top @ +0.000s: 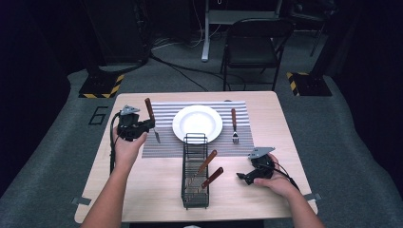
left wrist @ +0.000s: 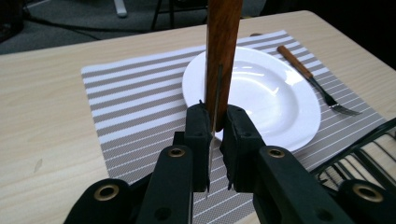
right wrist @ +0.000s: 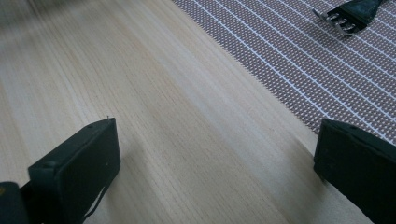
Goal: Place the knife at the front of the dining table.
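One wooden-handled table knife (top: 151,119) is clamped upright in the left gripper (left wrist: 214,126), blade tip over the one grey striped placemat (top: 166,147), left of the one round white plate (top: 197,123). One wooden-handled fork (top: 234,126) lies right of the plate. One black wire caddy (top: 195,199) holds two wooden-handled utensils (top: 207,169). The right gripper (right wrist: 215,158), jaws spread and empty, rests over the pale wooden table (top: 266,109).

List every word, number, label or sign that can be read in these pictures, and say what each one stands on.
"6": a large dark numeral on the grey floor mat, left of the table in the high view.
Yellow and black hazard stripes, without lettering: on two dark base plates on the floor beyond the table, one at the left and one at the right.
No writing can be made out on the plate, the placemat, the cutlery or the wire basket.
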